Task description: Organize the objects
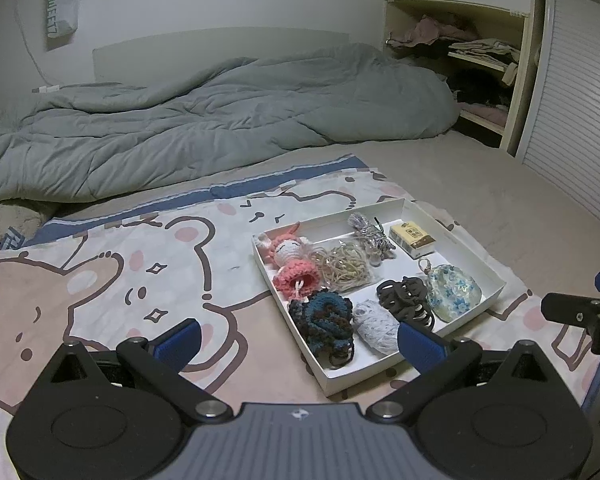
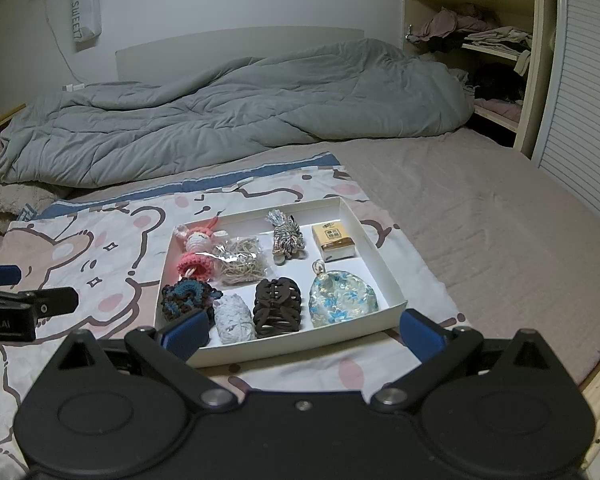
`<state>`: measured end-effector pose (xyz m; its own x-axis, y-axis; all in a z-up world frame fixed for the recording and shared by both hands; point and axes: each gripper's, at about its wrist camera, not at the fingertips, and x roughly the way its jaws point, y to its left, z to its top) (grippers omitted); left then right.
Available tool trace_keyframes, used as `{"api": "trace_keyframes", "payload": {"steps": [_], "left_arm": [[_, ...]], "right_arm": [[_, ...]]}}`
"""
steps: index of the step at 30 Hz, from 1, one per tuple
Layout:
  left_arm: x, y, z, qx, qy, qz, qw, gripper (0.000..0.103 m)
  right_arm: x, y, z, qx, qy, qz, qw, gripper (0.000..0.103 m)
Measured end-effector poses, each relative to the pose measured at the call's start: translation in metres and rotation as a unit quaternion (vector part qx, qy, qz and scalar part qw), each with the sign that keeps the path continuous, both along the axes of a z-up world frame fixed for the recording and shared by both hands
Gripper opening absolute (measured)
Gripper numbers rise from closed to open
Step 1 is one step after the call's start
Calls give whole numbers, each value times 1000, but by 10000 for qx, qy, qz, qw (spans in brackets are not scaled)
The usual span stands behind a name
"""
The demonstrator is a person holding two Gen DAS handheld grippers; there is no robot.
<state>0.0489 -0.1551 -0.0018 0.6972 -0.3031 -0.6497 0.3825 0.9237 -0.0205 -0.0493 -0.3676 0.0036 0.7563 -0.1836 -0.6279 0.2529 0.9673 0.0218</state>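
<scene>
**Filled tray sitting on the bed, both grippers spread and empty**

Left wrist view: the left gripper (image 1: pixel 298 344) is hovering over the cartoon bear blanket (image 1: pixel 112 280), fingers wide apart and holding nothing. The white tray (image 1: pixel 496 270) is lying to its right, carrying a crochet doll (image 1: pixel 290 254), a small yellow box (image 1: pixel 413 238) whose print is too small to read, and a blue-flecked clear pouch (image 1: pixel 454 294). On the far wall a hanging bag (image 1: pixel 62 8) is showing "SWEET".

Right wrist view: the right gripper (image 2: pixel 302 334) is hanging just near of the tray (image 2: pixel 396 302), fingers parted and empty. The left gripper's (image 2: pixel 28 308) side label is partly reading "obot.AI".
</scene>
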Motion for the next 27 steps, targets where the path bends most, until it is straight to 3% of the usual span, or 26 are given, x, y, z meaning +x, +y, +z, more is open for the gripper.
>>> {"api": "trace_keyframes", "payload": {"steps": [27], "left_arm": [[2,0,-1,-15,64,-2,10000,103]], "right_arm": [[2,2,-3,-3,16,14,10000,103]]}}
